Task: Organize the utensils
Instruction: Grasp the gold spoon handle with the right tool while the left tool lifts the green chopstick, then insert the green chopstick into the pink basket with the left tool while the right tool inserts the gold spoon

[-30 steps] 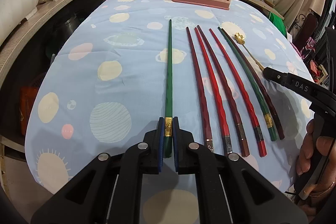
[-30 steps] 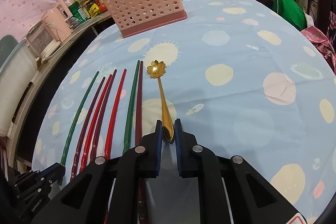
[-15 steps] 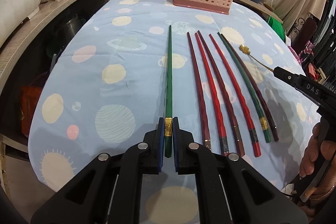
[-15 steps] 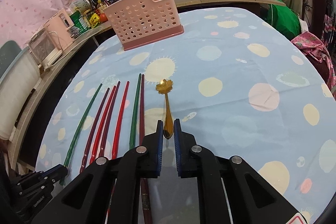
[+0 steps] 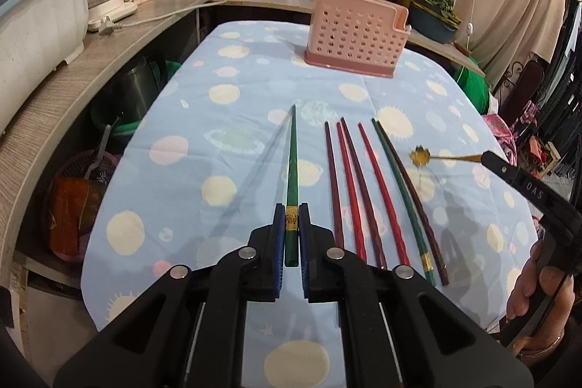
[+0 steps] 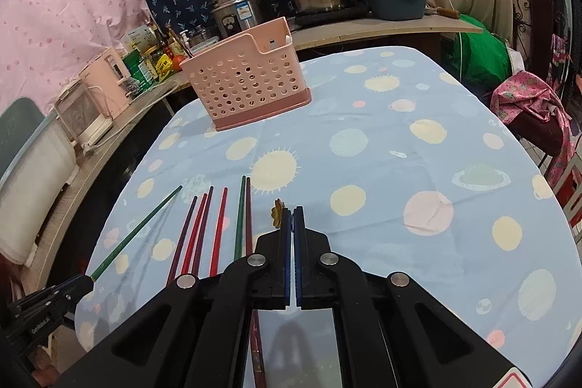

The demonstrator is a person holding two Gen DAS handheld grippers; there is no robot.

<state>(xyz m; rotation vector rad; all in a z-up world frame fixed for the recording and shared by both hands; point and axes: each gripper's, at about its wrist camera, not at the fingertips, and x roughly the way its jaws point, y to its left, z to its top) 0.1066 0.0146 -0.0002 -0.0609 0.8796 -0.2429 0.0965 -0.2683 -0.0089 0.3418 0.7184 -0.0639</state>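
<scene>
Both tongs rose off the planet-print tablecloth (image 5: 225,177), left clamping green chopstick (image 5: 291,170), right gold spoon (image 5: 422,156)

I see a table under a light-blue planet-print tablecloth (image 5: 189,177). Pink perforated utensil basket (image 5: 354,37) stands at the far end. Six chopsticks (image 5: 367,191), red, maroon and one green, lie side by side near me.

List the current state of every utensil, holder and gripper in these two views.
left gripper: jaws shut on green chopstick, lifted off the cloth
right gripper: jaws shut on gold spoon, raised
six chopsticks: lying side by side on the tablecloth
pink holder: upright, contents not visible
</scene>
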